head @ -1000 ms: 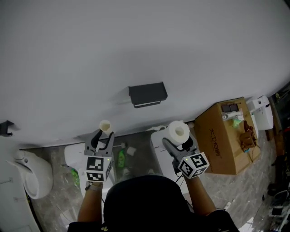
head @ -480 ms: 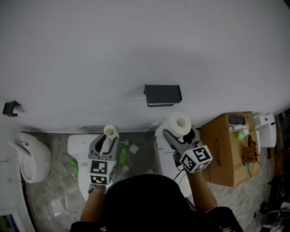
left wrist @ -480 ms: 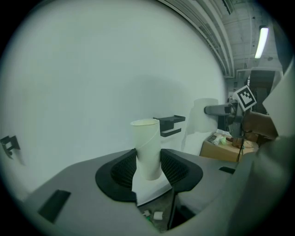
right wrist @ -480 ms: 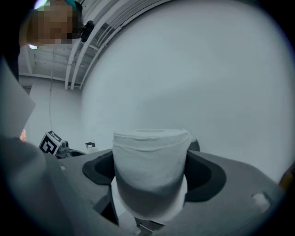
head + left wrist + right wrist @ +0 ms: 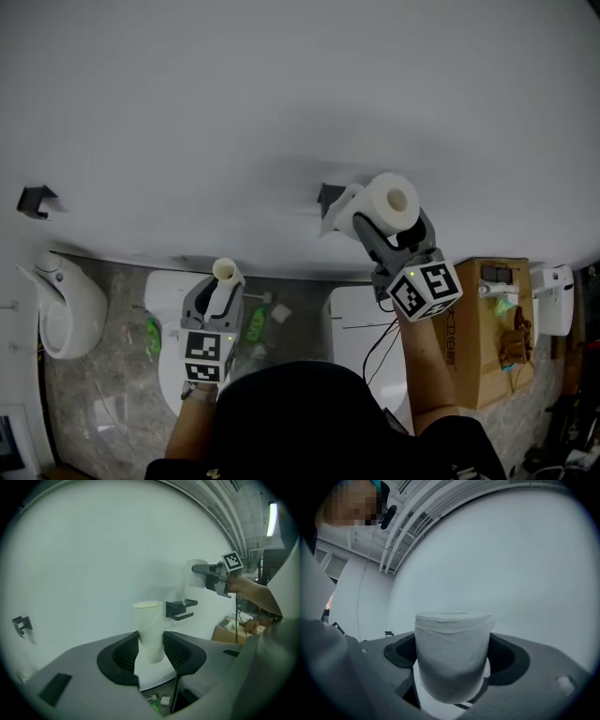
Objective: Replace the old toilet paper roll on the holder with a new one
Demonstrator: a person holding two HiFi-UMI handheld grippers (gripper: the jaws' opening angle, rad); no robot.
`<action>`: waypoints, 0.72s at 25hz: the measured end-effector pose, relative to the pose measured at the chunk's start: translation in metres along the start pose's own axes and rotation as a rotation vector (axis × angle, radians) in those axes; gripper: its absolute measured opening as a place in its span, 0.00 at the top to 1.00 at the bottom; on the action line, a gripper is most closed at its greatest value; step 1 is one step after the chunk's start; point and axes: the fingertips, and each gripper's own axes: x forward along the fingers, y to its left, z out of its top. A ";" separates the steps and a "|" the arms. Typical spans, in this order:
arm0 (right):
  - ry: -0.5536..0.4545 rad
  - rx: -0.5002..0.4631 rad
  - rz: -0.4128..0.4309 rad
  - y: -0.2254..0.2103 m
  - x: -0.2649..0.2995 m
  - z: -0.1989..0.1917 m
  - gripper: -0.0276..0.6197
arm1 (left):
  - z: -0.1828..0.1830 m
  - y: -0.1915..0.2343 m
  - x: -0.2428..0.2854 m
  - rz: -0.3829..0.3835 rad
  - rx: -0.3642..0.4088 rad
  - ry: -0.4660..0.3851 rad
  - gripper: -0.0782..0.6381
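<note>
Your right gripper (image 5: 393, 225), clamped wide around the new roll (image 5: 392, 198), has just carried it up to the black holder (image 5: 326, 196) on the wall, so hanging it looks next, while your left gripper (image 5: 218, 292) pinches the empty tube (image 5: 223, 272) down low.

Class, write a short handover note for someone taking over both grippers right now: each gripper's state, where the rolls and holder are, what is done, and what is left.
Left gripper: shut on the empty cardboard tube, held low in front of the person.
Right gripper: shut on the new roll, held up near the wall.
Holder: dark bracket on the wall, bare, just below the new roll in the left gripper view.
Done: old tube is off the holder; new roll is picked up.
Left: fit the new roll on the holder, let go, then get rid of the tube.
</note>
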 end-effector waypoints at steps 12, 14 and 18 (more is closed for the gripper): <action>0.054 -0.090 -0.034 -0.028 0.052 -0.030 0.29 | -0.006 0.008 0.001 0.054 -0.023 0.023 0.64; 0.076 -0.105 -0.043 -0.033 0.056 -0.043 0.29 | -0.007 0.010 0.001 0.064 -0.026 0.028 0.64; 0.112 -0.154 -0.074 -0.035 0.064 -0.064 0.29 | -0.012 0.013 0.000 0.077 -0.035 0.040 0.64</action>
